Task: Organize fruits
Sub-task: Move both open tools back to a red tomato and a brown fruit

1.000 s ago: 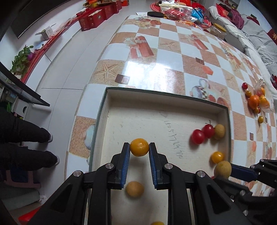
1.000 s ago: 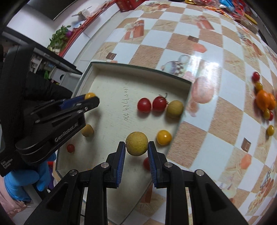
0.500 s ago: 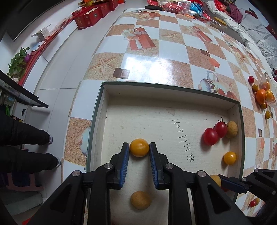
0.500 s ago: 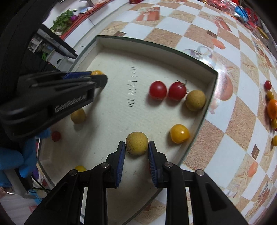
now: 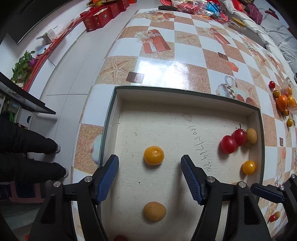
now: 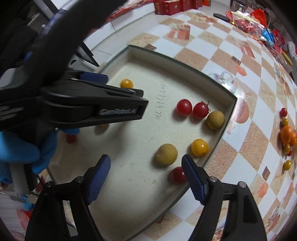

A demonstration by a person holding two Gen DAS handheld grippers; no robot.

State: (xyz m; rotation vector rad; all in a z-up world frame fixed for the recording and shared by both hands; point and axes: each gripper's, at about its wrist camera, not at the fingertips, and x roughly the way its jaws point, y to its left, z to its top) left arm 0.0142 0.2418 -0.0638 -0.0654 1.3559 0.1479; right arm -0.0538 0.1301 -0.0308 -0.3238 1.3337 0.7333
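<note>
A shallow cream tray lies on the checkered table. My left gripper is open, with a yellow-orange fruit lying on the tray floor between its fingertips. My right gripper is open, with a tan round fruit resting on the tray just past its right finger. Two red tomatoes, a tan fruit and a yellow tomato sit at the tray's right side. Another tan fruit lies under my left gripper.
A pile of loose fruit lies on the table right of the tray. A red tomato sits by the tray's near wall. My left gripper body crosses the right wrist view. Red boxes and packets stand far off.
Both grippers have opened. The left let go of the yellow-orange fruit and the right let go of the tan fruit; both fruits now rest on the tray floor.
</note>
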